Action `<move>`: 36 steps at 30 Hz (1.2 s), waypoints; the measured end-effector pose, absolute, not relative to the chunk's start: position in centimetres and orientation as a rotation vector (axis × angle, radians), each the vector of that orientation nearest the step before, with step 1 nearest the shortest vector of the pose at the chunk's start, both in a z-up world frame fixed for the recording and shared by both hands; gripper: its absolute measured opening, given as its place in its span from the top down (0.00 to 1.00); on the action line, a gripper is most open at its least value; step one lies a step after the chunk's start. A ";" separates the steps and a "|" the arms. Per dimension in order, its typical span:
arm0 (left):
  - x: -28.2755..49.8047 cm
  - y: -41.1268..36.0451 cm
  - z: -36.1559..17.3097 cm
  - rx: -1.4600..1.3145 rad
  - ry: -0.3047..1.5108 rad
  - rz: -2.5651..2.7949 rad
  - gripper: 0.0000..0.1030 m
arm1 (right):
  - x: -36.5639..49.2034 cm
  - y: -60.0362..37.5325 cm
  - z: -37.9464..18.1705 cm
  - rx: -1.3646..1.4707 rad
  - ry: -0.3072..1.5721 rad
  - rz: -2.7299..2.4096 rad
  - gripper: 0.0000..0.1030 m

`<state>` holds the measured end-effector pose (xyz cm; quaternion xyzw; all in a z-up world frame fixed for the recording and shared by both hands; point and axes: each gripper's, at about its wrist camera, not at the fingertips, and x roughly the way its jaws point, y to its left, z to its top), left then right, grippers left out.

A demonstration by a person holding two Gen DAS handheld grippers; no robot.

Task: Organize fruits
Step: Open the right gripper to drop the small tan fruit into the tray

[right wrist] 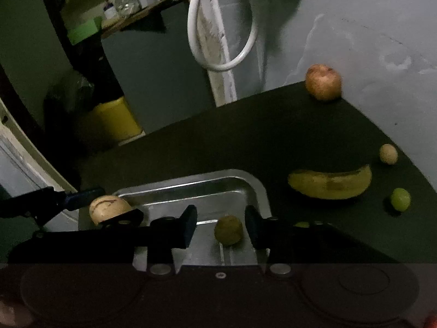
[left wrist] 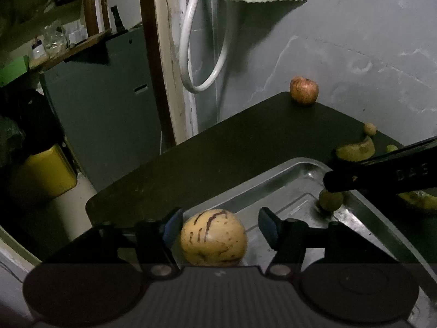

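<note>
Resting in the metal tray [right wrist: 254, 183], the striped pepino melon [left wrist: 213, 237] and a small green fruit [right wrist: 228, 230] each sit between spread jaws of the left gripper [left wrist: 221, 225] and right gripper [right wrist: 220, 225], untouched. Either round fruit could roll if clipped on withdrawal. Banana [right wrist: 331, 184], apple [right wrist: 323, 86] remain outside the tray.

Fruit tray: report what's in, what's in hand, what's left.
Done: striped melon and small green fruit sit in the tray, each between open jaws, left gripper and right gripper. Nothing held. Left on the table: apple, banana, grape, small pale fruit.
</note>
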<state>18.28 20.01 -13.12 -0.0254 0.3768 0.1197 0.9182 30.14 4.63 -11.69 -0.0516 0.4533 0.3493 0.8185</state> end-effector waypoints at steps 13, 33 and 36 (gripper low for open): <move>16.5 17.1 -10.1 -0.040 0.714 0.225 0.18 | 27.2 -0.5 -7.1 -0.048 0.895 0.713 0.32; 7.2 10.8 -6.5 -0.243 0.704 0.098 0.01 | 15.8 -15.0 -1.6 0.068 0.813 0.649 0.01; 5.9 9.6 -6.1 -0.241 0.716 0.106 0.01 | 13.9 -18.0 -1.5 0.107 0.814 0.615 0.01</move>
